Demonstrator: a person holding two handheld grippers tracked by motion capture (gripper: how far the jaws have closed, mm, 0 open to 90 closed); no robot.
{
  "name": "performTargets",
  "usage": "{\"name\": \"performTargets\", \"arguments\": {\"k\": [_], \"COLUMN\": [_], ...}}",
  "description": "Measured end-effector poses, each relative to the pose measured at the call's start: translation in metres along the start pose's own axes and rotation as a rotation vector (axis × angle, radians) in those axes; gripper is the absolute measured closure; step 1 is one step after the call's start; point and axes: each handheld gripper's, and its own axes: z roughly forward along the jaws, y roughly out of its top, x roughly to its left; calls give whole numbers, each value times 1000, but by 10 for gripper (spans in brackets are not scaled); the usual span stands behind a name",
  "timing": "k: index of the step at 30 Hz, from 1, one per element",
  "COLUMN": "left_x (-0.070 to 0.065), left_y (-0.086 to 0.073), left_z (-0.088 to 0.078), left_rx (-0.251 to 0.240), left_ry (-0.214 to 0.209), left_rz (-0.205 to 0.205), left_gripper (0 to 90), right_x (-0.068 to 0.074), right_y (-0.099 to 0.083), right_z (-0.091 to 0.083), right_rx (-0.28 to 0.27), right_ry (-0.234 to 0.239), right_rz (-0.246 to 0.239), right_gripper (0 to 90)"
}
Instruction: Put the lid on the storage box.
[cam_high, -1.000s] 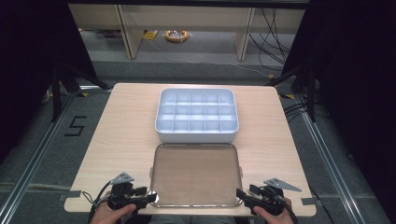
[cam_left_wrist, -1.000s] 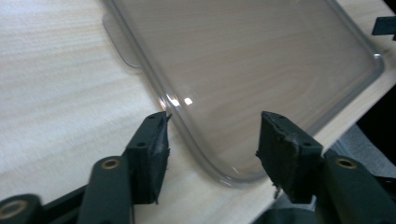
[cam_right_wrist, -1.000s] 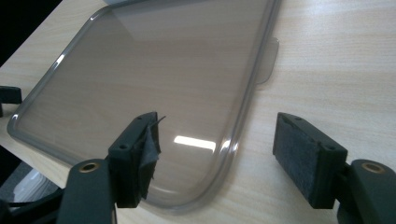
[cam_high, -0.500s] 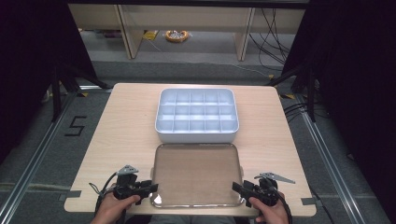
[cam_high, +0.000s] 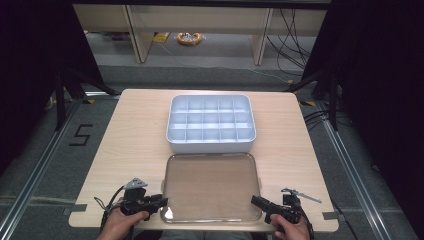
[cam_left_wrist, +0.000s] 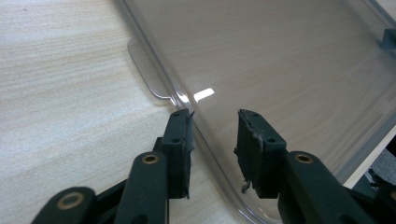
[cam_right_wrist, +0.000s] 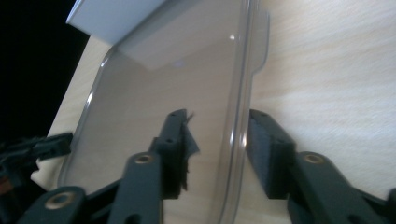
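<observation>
Clear lid (cam_high: 210, 186) flat at table's (cam_high: 130, 135) near edge, just before white divided box (cam_high: 210, 123). Left gripper (cam_left_wrist: 214, 135) and right gripper (cam_right_wrist: 217, 140) each straddle a near lid rim, jaws narrowly parted, not clamped.

The compartment box (cam_high: 211, 123) lies on the table (cam_high: 125, 140), just behind the clear lid (cam_high: 210, 187), touching it

Pale wood-grain table (cam_high: 130, 145), white compartment box (cam_high: 211, 124), clear smoky lid (cam_high: 210, 186), black claws (cam_left_wrist: 212, 154)
</observation>
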Motion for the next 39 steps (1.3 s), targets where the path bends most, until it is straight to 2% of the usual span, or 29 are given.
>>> {"name": "performTargets", "arguments": {"k": [1,2,4,5,8,9,10,13,14,16,17,18,19,20,21,22,23,24,25,29,31,32,33,34,35,36,37,38,39], "left_x": [0,-1,-1,-1,-1,-1,0,1,2,2,2,2,2,2,2,4,5,7,8,8,8,10,11,13,13,12,10,8,7], "left_y": [0,0,0,0,0,0,0,2,2,2,2,3,3,3,3,3,3,3,4,3,3,3,2,2,2,2,3,4,4], "left_z": [0,0,0,0,0,0,0,1,1,1,1,1,1,1,0,-1,-1,-2,-2,-2,-3,-4,-4,-6,-7,-9,-10,-11,-12], "left_rx": [-2,-2,0,-5,-4,-9,-6,-15,-11,-16,-17,-27,-27,-25,-23,-22,-23,-26,-30,-28,-30,-24,-31,-47,-55,-61,-72,-80,-85], "left_ry": [-4,-5,-21,-26,-48,-55,-61,-62,-63,-64,-59,-38,-38,-20,-22,-28,-31,-37,-39,-29,-24,-32,-43,-53,-54,-44,-32,-22,-15], "left_rz": [3,0,1,-7,-25,-38,-47,-67,-66,-70,-69,-64,-64,-63,-69,-80,-95,-107,-114,-109,-103,-111,-132,-144,-136,-116,-96,-76,-64], "left_gripper": [619,601,551,528,452,430,403,369,362,348,341,341,334,320,309,312,322,339,351,362,427,448,483,519,549,559,564,565,568], "right_x": [0,-1,2,1,4,5,5,12,18,16,20,18,20,21,25,24,26,27,24,26,25,24,23,20,20,19,21,19,19], "right_y": [0,1,2,3,2,1,1,4,4,7,6,6,6,5,3,4,3,3,4,3,3,3,2,4,4,5,3,4,4], "right_z": [0,-1,-3,-5,-11,-12,-12,-16,-18,-18,-20,-19,-20,-20,-21,-20,-23,-23,-21,-18,-17,-17,-17,-17,-17,-16,-16,-15,-15], "right_rx": [-8,-18,-34,-42,-37,-43,-58,-71,-64,-89,-80,-94,-74,-92,-71,-85,-75,-71,-89,-85,-86,-79,-71,-64,-54,-61,-55,-62,-58], "right_ry": [-25,-25,-3,-5,24,32,51,69,77,77,79,75,83,86,91,93,71,75,89,112,119,94,96,96,80,71,63,50,55], "right_rz": [-34,-88,-116,-178,-244,-246,-275,-337,-303,-400,-396,-428,-420,-436,-396,-435,-434,-426,-467,-500,-489,-486,-437,-457,-428,-462,-431,-460,-463], "right_gripper": [631,630,633,633,632,633,632,632,632,632,633,637,643,645,646,645,645,646,646,648,648,648,647,647,648,648,649,655,659]}}
